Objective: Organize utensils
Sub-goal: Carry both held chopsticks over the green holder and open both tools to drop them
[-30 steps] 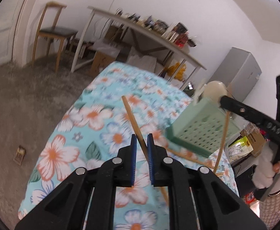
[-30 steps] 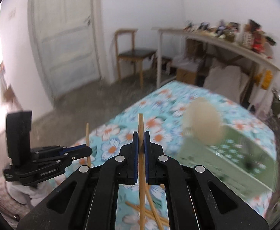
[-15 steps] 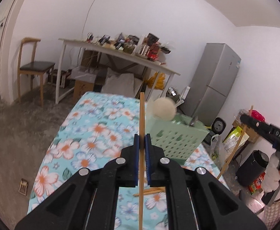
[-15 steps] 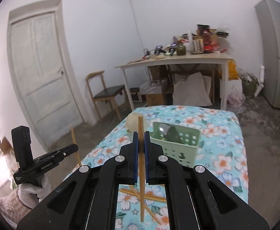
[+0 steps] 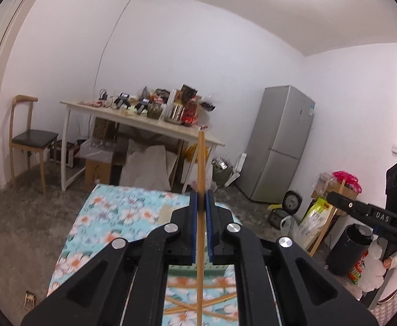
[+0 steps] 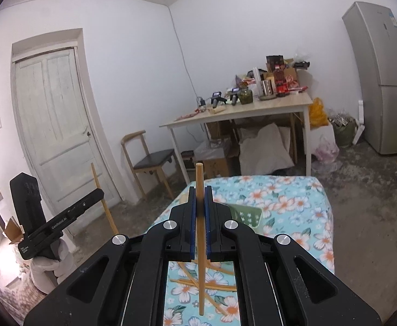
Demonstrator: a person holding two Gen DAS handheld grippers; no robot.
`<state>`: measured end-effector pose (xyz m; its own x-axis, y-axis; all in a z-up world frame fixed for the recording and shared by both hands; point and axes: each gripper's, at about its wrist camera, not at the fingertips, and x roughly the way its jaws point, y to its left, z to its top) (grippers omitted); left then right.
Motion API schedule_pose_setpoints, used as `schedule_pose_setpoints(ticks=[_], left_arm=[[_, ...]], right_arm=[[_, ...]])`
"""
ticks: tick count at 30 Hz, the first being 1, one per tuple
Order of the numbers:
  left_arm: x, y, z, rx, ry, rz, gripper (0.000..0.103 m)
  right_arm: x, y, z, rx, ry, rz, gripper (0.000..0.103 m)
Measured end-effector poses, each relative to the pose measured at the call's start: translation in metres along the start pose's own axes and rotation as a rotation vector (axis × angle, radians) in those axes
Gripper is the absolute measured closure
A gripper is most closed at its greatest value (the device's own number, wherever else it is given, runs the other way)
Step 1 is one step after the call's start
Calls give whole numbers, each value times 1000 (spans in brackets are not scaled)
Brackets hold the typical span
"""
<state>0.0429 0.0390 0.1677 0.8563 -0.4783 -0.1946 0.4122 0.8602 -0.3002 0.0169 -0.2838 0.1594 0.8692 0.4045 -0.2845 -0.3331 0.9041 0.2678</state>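
My left gripper (image 5: 201,198) is shut on a wooden chopstick (image 5: 200,163) that stands upright between the blue pads, high above the floral tablecloth (image 5: 111,212). My right gripper (image 6: 199,193) is likewise shut on its own upright chopstick (image 6: 199,179). Each gripper shows in the other's view: the right gripper (image 5: 334,198) at the right edge and the left gripper (image 6: 98,194) at the left, each with its stick. Several loose chopsticks (image 6: 212,285) lie crossed on the cloth below. The pale green basket (image 6: 245,214) sits just beyond the right gripper's fingers, mostly hidden.
Beyond the floral table stands a white table (image 6: 252,111) crowded with bottles and boxes, bags and cartons beneath it. A wooden chair (image 6: 149,160) and a door (image 6: 54,125) are to the left, a grey fridge (image 5: 279,146) to the right. Bags and a black bin (image 5: 347,247) crowd the right floor.
Both grippers have risen and tilted up toward level, each keeping its chopstick. The basket and the round pale object on it have dropped out of sight behind the fingers.
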Motion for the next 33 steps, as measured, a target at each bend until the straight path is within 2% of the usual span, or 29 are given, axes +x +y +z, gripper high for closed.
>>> schedule_pose_setpoints(ticks=[5, 11, 15, 19, 26, 33], left_arm=[[23, -13, 26, 3, -21, -61, 98], [70, -42, 68, 2, -56, -197, 98], [107, -61, 79, 34, -70, -230, 98], [150, -73, 75, 57, -58, -227, 98], [216, -71, 41, 91, -20, -178, 98], [251, -57, 1, 95, 49, -141, 97]], right_arm=[[-2, -5, 22, -28, -38, -9, 99], [1, -19, 59, -51, -116, -22, 99], [0, -33, 75, -70, -169, -53, 99], [4, -51, 82, -59, -180, -67, 99], [19, -73, 76, -38, -143, -74, 99], [35, -85, 72, -16, -105, -73, 99]])
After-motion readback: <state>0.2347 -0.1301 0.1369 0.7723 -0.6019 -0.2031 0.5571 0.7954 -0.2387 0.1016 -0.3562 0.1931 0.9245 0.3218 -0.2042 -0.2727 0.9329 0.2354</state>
